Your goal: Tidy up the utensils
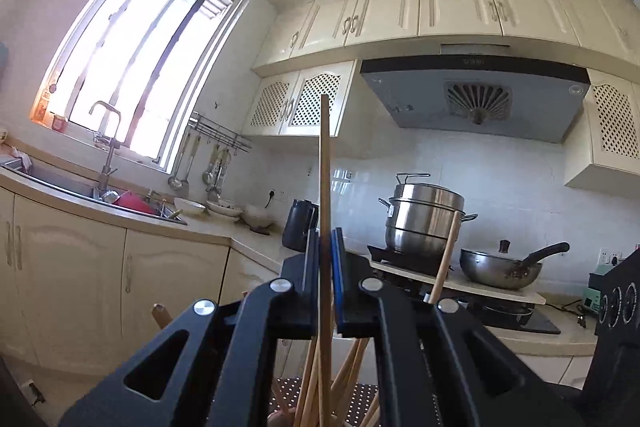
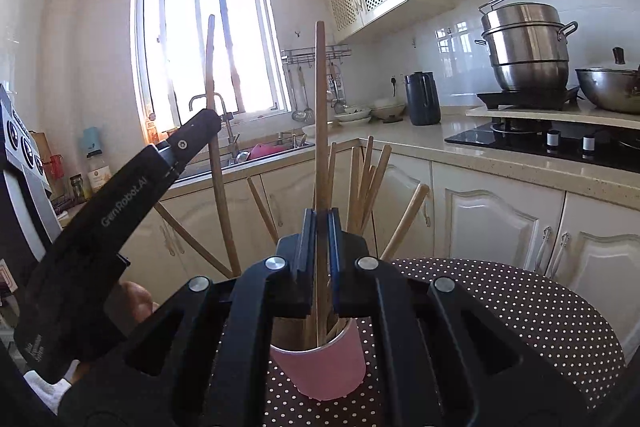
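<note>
In the right wrist view a pink cup (image 2: 320, 367) stands on a polka-dot table (image 2: 500, 307) and holds several wooden chopsticks (image 2: 366, 183) that fan outward. My right gripper (image 2: 322, 223) is shut on one upright chopstick (image 2: 320, 87) whose lower end reaches into the cup. To the left, my left gripper (image 2: 206, 125) is shut on another chopstick (image 2: 218, 179), which stands nearly upright beside the cup. In the left wrist view the left gripper (image 1: 325, 243) clamps that chopstick (image 1: 325, 155). More chopsticks (image 1: 348, 367) show below its jaws.
A counter runs along the wall with a sink (image 2: 264, 151), a dark kettle (image 2: 422, 99), a steel steamer pot (image 2: 528, 47) and a wok (image 2: 612, 87) by the hob. White cabinet doors (image 2: 492, 227) stand behind the table. A hand (image 2: 134, 301) shows under the left gripper.
</note>
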The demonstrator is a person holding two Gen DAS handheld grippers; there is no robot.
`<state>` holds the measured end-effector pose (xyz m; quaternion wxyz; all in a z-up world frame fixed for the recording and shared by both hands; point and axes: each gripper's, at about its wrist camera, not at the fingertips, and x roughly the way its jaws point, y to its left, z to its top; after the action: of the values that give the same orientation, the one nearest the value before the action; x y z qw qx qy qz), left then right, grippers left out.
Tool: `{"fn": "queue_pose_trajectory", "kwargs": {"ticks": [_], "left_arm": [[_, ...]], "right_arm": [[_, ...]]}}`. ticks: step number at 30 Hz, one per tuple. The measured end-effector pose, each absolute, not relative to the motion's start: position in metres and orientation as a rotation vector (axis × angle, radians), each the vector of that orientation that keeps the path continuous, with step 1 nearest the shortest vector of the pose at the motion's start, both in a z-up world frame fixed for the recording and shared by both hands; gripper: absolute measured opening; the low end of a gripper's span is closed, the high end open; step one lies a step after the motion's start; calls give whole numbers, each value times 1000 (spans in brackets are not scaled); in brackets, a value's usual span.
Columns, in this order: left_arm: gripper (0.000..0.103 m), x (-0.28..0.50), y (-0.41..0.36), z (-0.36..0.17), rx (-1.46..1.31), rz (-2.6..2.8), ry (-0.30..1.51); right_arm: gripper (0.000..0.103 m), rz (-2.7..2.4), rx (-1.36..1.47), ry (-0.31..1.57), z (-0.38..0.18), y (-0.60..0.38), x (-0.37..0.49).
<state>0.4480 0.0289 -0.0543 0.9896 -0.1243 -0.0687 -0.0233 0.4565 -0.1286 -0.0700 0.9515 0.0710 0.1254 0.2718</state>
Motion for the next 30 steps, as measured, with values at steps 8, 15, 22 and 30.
{"fn": "queue_pose_trajectory", "kwargs": {"ticks": [8, 15, 22, 30], "left_arm": [[6, 467, 20, -79, -197, -35, -67], [7, 469, 20, -95, -150, -75, 61], [42, 457, 32, -95, -163, -104, 144], [63, 411, 56, -80, -189, -93, 200]], "right_arm": [[6, 560, 138, 265, -83, -130, 463], [7, 559, 132, 313, -94, -131, 466], [10, 513, 115, 353, -90, -130, 458], [42, 441, 90, 329, -66, -137, 422]]}}
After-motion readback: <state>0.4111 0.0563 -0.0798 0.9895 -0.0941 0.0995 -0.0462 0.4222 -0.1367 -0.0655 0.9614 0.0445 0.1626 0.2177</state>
